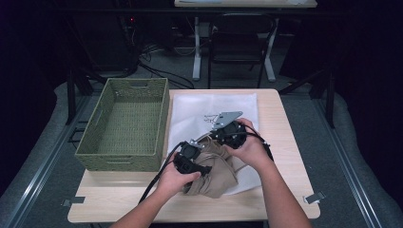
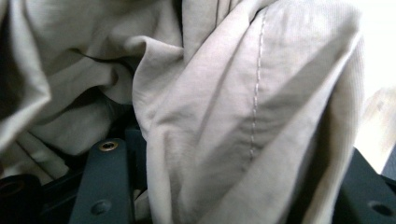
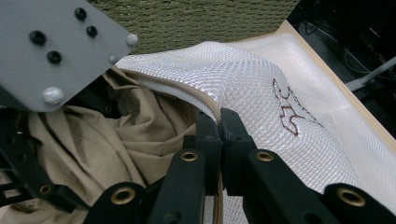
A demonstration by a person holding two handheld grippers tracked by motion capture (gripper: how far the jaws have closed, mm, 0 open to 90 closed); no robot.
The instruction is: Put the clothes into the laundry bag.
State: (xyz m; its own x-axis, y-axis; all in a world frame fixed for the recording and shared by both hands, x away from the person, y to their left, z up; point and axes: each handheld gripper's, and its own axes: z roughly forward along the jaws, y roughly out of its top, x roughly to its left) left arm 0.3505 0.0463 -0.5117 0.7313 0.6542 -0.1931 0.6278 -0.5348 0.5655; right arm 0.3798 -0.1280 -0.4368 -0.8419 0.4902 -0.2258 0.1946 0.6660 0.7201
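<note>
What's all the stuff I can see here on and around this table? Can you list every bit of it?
Beige garment: one, tan, bunched at the table's near middle, partly inside the mesh bag's mouth.
White mesh bag: one, white with a small dark emblem, flat on the table right of the basket; zipper edge lifted.
Woven basket: one, olive green, at the table's left side, nothing inside.
Table: one, light wood, centre.
Chair: one, dark, beyond the table.
Far desk: one, light top, white legs, at the back.
Left gripper: one, black, jaws around a fold of the garment.
Right gripper: one, black, grey plate on top, pinching the bag's zipper edge.
Hands: two, holding the grippers, from the bottom edge.
</note>
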